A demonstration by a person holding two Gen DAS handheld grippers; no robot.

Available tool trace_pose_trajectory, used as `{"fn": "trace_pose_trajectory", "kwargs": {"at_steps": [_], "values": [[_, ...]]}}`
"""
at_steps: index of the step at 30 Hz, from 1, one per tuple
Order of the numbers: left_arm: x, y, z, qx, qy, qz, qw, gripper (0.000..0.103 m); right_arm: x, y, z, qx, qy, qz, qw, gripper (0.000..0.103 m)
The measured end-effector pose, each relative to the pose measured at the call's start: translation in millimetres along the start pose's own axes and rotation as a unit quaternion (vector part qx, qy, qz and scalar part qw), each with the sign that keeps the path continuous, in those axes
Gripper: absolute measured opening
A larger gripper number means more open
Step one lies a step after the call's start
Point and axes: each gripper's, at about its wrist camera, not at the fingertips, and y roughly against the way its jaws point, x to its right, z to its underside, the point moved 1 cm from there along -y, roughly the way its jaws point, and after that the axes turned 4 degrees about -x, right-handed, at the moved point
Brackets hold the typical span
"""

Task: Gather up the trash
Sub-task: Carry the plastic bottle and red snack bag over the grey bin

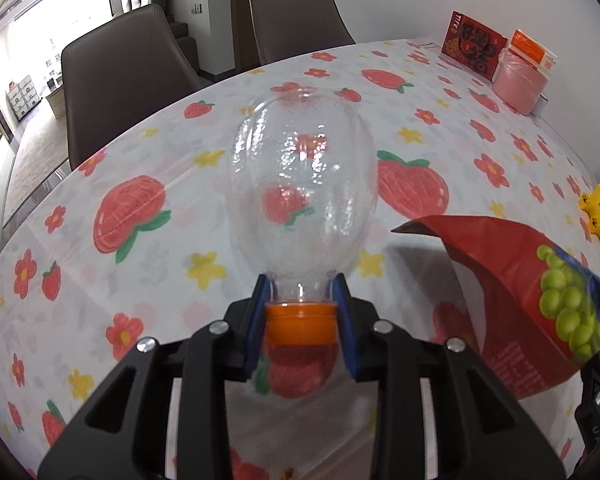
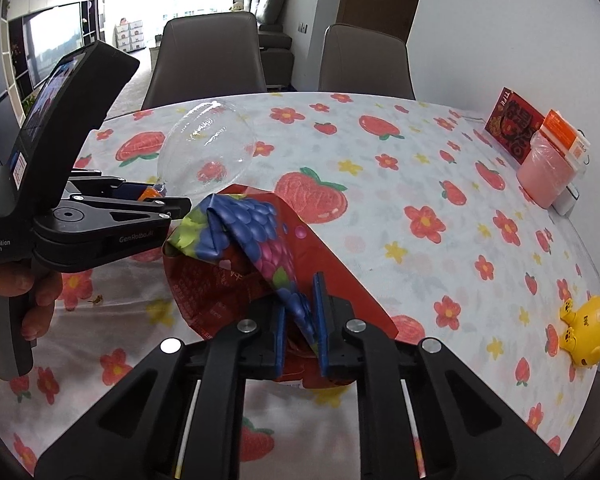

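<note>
A clear plastic bottle (image 1: 300,184) with an orange cap (image 1: 302,324) lies cap-first between my left gripper's blue pads. My left gripper (image 1: 302,292) is shut on its neck just above the cap, and the bottle's body points away over the table. In the right wrist view the same bottle (image 2: 208,148) sticks out of the left gripper (image 2: 156,196). A crumpled red snack bag (image 2: 260,240) printed with grapes is pinched by my right gripper (image 2: 300,308), which is shut on a fold of it. The bag (image 1: 540,288) is raised at the left wrist view's right side.
The table wears a strawberry-and-flower cloth (image 2: 420,184). A yellow tiger toy (image 2: 584,328) lies near the right edge. A red box (image 2: 514,128) and a pink container (image 2: 544,176) stand by the wall. Two chairs (image 2: 208,56) (image 2: 364,64) stand behind. A hand (image 2: 28,292) holds the left gripper.
</note>
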Motion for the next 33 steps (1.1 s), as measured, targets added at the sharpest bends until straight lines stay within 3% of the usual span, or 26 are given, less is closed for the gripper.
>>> {"fn": "trace_pose_trajectory", "kwargs": {"at_steps": [7, 16, 25, 33], "values": [[-15.2, 43.0, 19.7, 0.009, -0.004, 0.008, 0.9999, 0.032, -14.3, 35.4, 6.7, 0.006, -0.019, -0.008, 1.0, 0.005], [-44.2, 109.4, 68.5, 0.012, 0.001, 0.015, 0.9998, 0.032, -49.4, 99.8, 25.3, 0.016, -0.03, -0.026, 0.999, 0.004], [-84.9, 200.7, 141.5, 0.037, 0.013, 0.004, 0.9992, 0.032, -103.6, 175.8, 46.8, 0.037, -0.011, -0.054, 0.998, 0.004], [-157.0, 271.5, 221.9, 0.053, 0.066, -0.026, 0.9961, 0.032, -184.3, 224.2, 57.0, 0.058, 0.039, -0.089, 0.994, 0.004]]}}
